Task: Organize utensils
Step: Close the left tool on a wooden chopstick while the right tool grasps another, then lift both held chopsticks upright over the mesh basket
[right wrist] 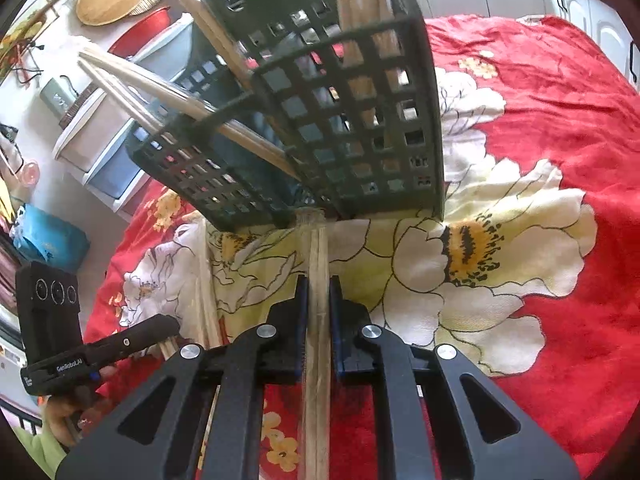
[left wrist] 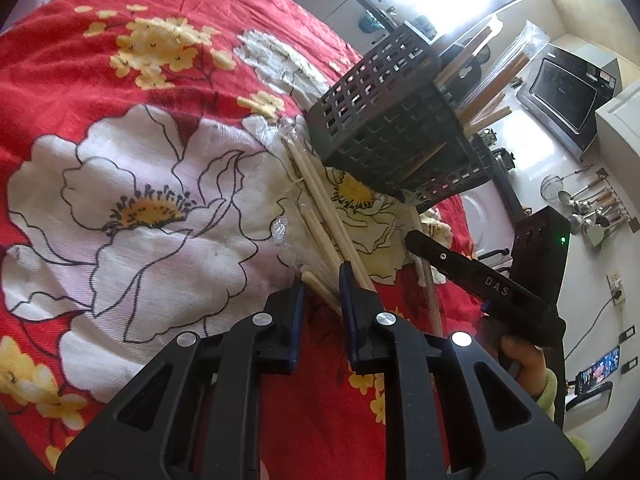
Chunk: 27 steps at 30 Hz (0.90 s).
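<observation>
A black lattice utensil holder (left wrist: pixel 384 120) stands on the red floral cloth and holds several wooden chopsticks; it fills the upper middle of the right wrist view (right wrist: pixel 340 120). Loose wooden chopsticks (left wrist: pixel 320 208) lie in clear wrapping beside its base. My left gripper (left wrist: pixel 322 284) sits low over their near ends, jaws part open around them. My right gripper (right wrist: pixel 319 292) is shut on a pair of wooden chopsticks (right wrist: pixel 318 252) whose far ends reach the holder's base. The right gripper also shows in the left wrist view (left wrist: pixel 460 264), the left gripper in the right wrist view (right wrist: pixel 160 328).
The red cloth with white and yellow flowers (left wrist: pixel 140 200) covers the table. Beyond the table edge are an oven (left wrist: pixel 568 92), hanging metal utensils (left wrist: pixel 592 208), storage drawers (right wrist: pixel 100 140) and a blue bag (right wrist: pixel 48 240).
</observation>
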Available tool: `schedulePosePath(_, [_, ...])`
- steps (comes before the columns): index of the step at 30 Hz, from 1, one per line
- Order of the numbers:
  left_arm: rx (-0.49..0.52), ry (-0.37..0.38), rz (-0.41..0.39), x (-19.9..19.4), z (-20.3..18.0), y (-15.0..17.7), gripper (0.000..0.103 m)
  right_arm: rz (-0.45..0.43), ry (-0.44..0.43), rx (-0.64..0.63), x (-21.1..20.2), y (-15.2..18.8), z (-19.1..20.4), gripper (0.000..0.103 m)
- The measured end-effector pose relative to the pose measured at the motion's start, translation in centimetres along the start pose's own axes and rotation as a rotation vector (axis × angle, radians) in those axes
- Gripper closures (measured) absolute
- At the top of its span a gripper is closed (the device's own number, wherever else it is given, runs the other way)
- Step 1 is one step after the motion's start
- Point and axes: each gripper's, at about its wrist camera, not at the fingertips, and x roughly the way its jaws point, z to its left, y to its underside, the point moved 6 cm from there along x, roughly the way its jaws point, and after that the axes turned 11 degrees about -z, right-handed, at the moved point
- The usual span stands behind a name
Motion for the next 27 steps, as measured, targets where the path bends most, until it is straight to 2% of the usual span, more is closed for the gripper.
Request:
schedulePosePath(15, [0.094,0.011,-0.119,-3.2,-3.1,-2.5,0.095,-0.130,-0.083,-0.147,-5.0,-1.7,5.0,0.097])
schedulePosePath(27, [0.139,0.059,-0.192,-5.6,-6.1,-3.8,0.099,-0.242,-0.121,-0.219,-8.3,-2.9,8.1,0.097])
